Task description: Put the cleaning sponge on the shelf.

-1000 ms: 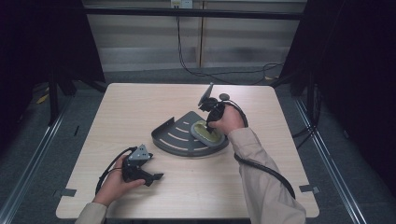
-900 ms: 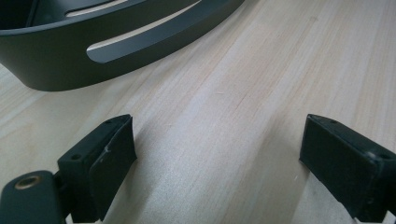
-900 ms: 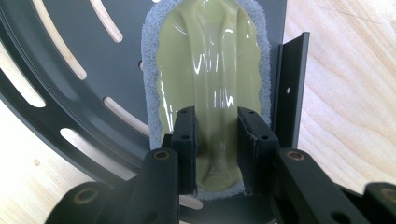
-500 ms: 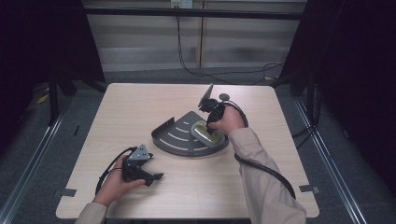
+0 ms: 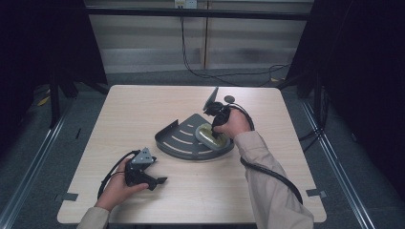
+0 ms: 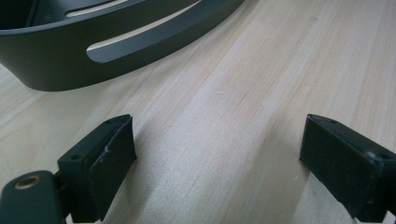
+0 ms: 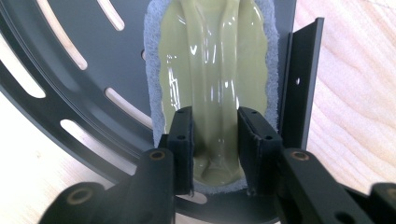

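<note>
A dark grey fan-shaped slotted tray [image 5: 179, 143] lies in the middle of the table [image 5: 143, 109]. In its right part rests an olive-green scrubbing sponge [image 5: 210, 137] with a grey felt rim. My right gripper [image 5: 214, 128] points down onto it. In the right gripper view its jaws [image 7: 215, 135] straddle the raised glossy ridge of the sponge [image 7: 215, 70]; they have just been opening, with the pads still against the ridge's sides. My left gripper [image 5: 160, 181] lies at the front left, open over bare wood [image 6: 217, 149], a little short of the tray's wall [image 6: 56, 60].
The tray's upright straight wall [image 7: 299, 84] stands just right of the sponge in the right gripper view. Cables trail from both grippers across the table. Dark frames and floor surround the table on all sides.
Nothing has visibly moved in the high view; both hands stay where they were.
</note>
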`<state>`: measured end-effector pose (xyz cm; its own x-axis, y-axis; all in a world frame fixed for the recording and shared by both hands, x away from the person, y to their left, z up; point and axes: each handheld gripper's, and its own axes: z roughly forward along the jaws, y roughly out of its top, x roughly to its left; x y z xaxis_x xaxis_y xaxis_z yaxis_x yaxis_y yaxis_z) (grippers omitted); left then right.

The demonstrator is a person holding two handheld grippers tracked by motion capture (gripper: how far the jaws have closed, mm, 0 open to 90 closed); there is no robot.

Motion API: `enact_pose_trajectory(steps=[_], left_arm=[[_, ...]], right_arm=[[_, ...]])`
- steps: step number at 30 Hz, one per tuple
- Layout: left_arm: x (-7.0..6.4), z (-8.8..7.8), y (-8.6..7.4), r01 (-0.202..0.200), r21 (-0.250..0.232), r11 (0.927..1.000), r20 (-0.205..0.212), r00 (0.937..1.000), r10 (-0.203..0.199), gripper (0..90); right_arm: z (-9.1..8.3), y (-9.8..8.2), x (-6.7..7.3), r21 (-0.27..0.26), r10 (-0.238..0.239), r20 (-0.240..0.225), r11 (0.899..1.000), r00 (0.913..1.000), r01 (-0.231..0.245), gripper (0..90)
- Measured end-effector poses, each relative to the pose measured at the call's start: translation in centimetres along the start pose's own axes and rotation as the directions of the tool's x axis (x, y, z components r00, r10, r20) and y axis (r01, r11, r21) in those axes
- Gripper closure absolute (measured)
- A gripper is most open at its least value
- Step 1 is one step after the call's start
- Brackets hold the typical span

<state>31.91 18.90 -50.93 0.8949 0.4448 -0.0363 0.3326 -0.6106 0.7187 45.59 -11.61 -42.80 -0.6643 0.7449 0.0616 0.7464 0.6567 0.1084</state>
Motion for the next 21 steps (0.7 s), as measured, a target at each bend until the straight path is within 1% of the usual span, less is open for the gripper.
enact_pose_trajectory(steps=[2, 6, 11, 12, 14, 17, 19, 20, 21], left_arm=[[0.0, 0.0, 0.0, -0.001, 0.001, 1.0, 0.0, 1.0, 0.001, 9.9], [0.0, 0.0, 0.0, 0.0, 0.0, 1.0, 0.0, 1.0, 0.0, 9.9], [0.0, 0.0, 0.0, 0.0, 0.001, 1.0, 0.0, 1.0, 0.0, 9.8], [0.0, 0.0, 0.0, 0.0, 0.001, 1.0, 0.0, 1.0, 0.0, 9.8], [0.0, 0.0, 0.0, 0.0, 0.0, 1.0, 0.0, 1.0, 0.0, 9.8], [0.0, 0.0, 0.0, 0.0, 0.001, 1.0, 0.0, 1.0, 0.0, 9.8], [0.0, 0.0, 0.0, 0.0, 0.001, 1.0, 0.0, 1.0, 0.0, 9.8], [0.0, 0.0, 0.0, 0.0, 0.001, 1.0, 0.0, 1.0, 0.0, 9.8], [0.0, 0.0, 0.0, 0.0, 0.001, 1.0, 0.0, 1.0, 0.0, 9.8]], right_arm=[[0.0, 0.0, 0.0, 0.003, 0.003, 0.0, 1.0, 1.0, -0.003, 66.5], [0.1, -0.2, -0.1, 0.001, 0.01, -0.001, 1.0, 0.9999, -0.01, 61.3], [-0.2, -0.4, -0.2, -0.003, 0.02, 0.0, 1.0, 0.9998, -0.02, 52.1], [-0.3, -0.4, -0.3, -0.009, 0.026, 0.002, 1.0, 0.9997, -0.025, 47.6], [-0.4, -0.5, -0.3, -0.009, 0.025, 0.002, 1.0, 0.9997, -0.025, 46.3], [-0.7, -0.6, -0.3, -0.021, 0.029, 0.002, 0.999, 0.9996, -0.029, 40.4], [-0.9, -0.7, -0.3, -0.03, 0.023, 0.008, 0.999, 0.9997, -0.022, 36.1], [-1.0, -0.8, -0.2, -0.032, 0.026, 0.013, 0.999, 0.9996, -0.026, 33.6], [-1.2, -0.8, -0.2, -0.032, 0.023, 0.017, 0.999, 0.9996, -0.023, 32.8]])
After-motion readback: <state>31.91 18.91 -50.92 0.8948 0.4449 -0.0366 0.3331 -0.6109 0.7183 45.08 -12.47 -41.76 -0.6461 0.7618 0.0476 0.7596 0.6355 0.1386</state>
